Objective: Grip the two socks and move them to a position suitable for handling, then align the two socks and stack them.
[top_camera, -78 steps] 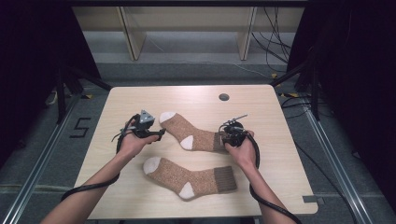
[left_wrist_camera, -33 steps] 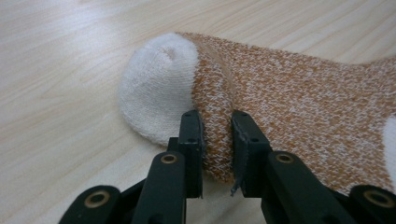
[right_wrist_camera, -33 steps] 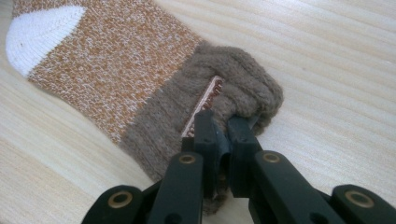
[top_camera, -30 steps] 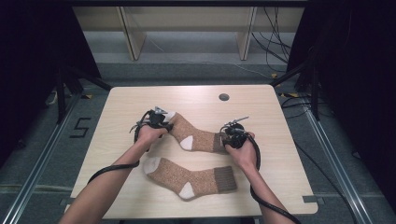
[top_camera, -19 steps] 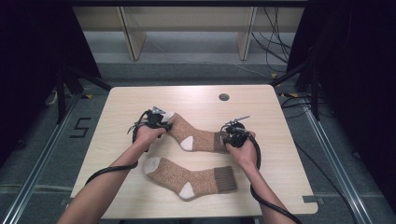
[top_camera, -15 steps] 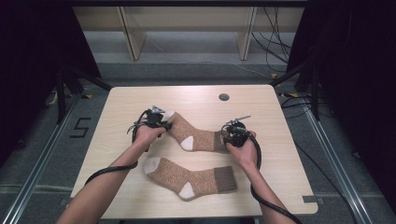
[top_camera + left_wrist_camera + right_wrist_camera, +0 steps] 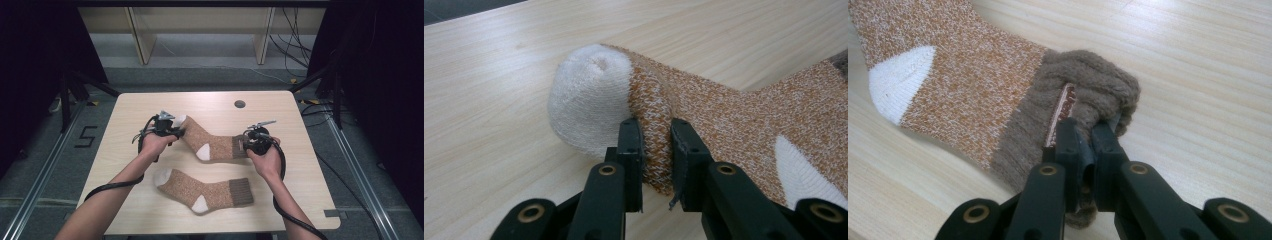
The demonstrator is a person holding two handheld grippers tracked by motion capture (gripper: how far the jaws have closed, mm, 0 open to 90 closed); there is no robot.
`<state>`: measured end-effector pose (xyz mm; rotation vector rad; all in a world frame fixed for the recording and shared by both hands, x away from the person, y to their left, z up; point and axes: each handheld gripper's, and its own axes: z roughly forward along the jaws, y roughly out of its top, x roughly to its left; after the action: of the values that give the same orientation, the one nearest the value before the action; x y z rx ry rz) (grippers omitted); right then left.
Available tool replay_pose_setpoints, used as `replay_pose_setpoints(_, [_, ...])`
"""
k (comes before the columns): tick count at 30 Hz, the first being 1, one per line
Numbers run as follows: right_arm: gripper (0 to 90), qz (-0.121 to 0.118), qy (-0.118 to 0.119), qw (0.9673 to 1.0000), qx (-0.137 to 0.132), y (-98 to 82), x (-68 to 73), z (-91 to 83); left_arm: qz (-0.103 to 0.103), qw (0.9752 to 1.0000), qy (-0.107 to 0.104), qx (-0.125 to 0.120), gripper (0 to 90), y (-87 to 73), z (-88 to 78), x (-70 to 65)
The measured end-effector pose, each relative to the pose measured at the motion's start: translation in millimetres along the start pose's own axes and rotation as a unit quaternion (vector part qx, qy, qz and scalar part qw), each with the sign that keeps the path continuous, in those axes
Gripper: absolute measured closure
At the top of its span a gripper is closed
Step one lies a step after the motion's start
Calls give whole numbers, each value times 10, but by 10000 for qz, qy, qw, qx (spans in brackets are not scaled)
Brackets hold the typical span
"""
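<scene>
Two brown socks with white toes and heels lie on the wooden table (image 7: pixel 135 107). The far sock (image 7: pixel 210 141) stretches between both grippers. My left gripper (image 7: pixel 172 134) (image 7: pixel 656 145) is shut on its foot just behind the white toe (image 7: pixel 589 102), pinching a fold of orange knit. At the other end, my right gripper (image 7: pixel 245 145) (image 7: pixel 1085 137) is shut on the darker brown cuff (image 7: pixel 1083 92), which bunches up around the jaws. The white heel (image 7: pixel 898 80) lies flat on the wood. The near sock (image 7: pixel 205 187) lies flat in front of both hands.
A round dark hole (image 7: pixel 240 104) sits in the table near its far edge. Black cables (image 7: pixel 110 187) trail from both grippers toward the near edge. Shelving legs and floor cables stand beyond the table.
My left hand moved in from the left to the far sock's toe, closed on it, and has since lifted slightly. The right hand stayed on the cuff.
</scene>
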<state>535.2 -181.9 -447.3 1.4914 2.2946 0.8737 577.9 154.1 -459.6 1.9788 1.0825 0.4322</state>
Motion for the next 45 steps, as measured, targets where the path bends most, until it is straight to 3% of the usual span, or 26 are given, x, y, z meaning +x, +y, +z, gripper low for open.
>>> replay_pose_setpoints(2, [855,-169,-1,9998,-48,-15,-20,-21,29,10000,-7,-16,764,4,-17,-16])
replay_pose_setpoints(3, [855,-54,-30,10000,-18,-21,-5,-31,53,10000,-2,-27,764,12,-29,-16])
replay_pose_setpoints(5, [855,-27,-25,10000,-15,-22,0,-32,-5,10000,12,-77,764,18,-36,-25])
replay_pose_setpoints(6, [855,-165,28,9999,-21,-17,-15,-32,-15,10000,-18,-90,764,22,-43,-24])
replay_pose_setpoints(7, [855,-157,26,9999,-13,-15,-10,-39,-2,9999,11,-116,764,26,-55,-27])
replay_pose_setpoints(11, [855,26,29,10000,-7,-4,21,-85,8,9999,-1,-121,764,32,-113,-35])
replay_pose_setpoints(15, [855,59,12,10000,-60,-9,33,-92,-5,9999,9,-140,764,20,-185,-47])
replay_pose_setpoints(27, [854,-21,123,9999,-115,-36,72,-164,79,9998,28,-183,763,-17,-382,-96])
replay_pose_setpoints(28, [854,121,155,9998,-50,-41,105,-168,106,9998,37,-192,763,-22,-402,-98])
replay_pose_setpoints(31, [854,-45,156,9998,-79,-37,110,-185,134,9996,60,-221,763,-42,-444,-104])
replay_pose_setpoints(42, [853,-70,176,9998,-93,-63,156,-231,173,9994,-47,-307,763,-128,-585,-165])
replay_pose_setpoints(45, [853,-70,179,9998,-85,-76,162,-249,275,9992,-60,-267,763,-148,-624,-176])
